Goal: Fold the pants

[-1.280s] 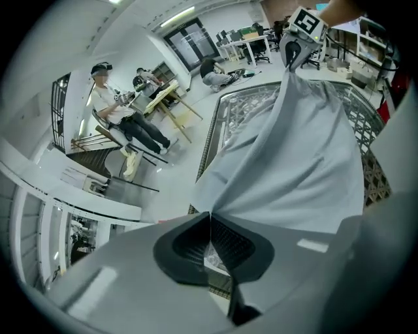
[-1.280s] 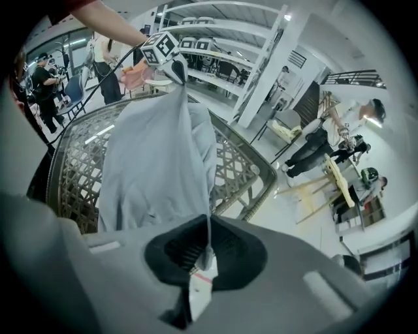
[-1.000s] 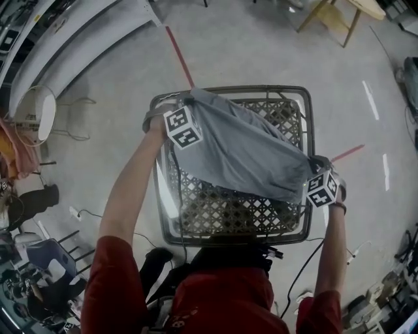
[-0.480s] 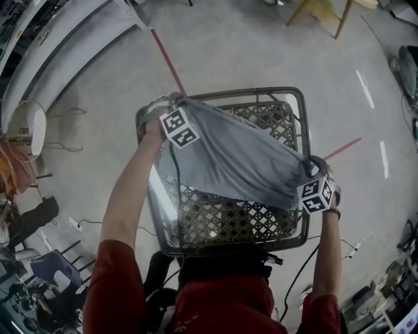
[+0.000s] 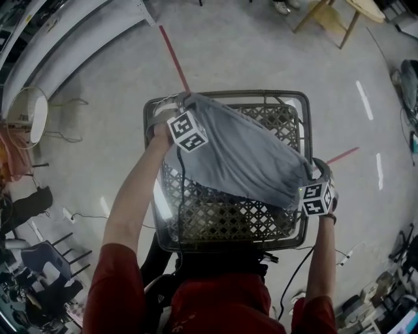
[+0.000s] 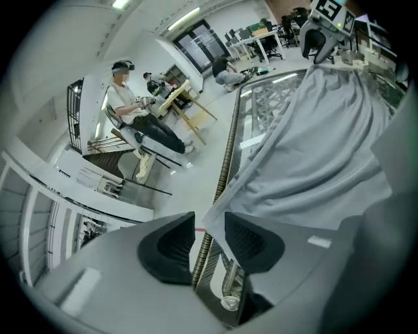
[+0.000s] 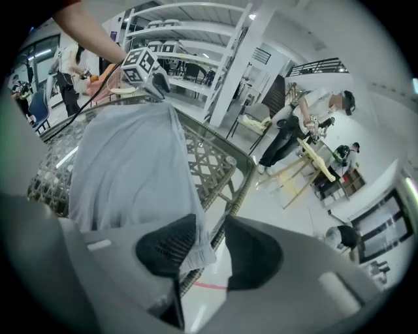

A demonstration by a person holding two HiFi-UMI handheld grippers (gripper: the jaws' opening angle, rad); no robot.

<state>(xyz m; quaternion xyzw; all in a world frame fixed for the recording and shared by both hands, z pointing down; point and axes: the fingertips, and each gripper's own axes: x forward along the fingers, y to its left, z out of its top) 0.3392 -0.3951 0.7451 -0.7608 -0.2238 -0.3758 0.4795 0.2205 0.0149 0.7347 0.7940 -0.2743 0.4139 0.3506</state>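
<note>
As both pairs of jaws ease apart, a corner of the grey pants (image 6: 313, 150) lies loose against one pad of the left gripper (image 6: 209, 238). The hem hangs unpinched between the jaws of the right gripper (image 7: 210, 251). The pants stretch diagonally over the woven, metal-rimmed surface (image 5: 228, 246), from its far left corner to its right edge, sagging onto the lattice. Beyond the far edge, a red line (image 5: 175, 59) crosses the floor near a wooden trestle (image 5: 330, 16). A seated person (image 6: 130, 111) works well off to the side.
</note>
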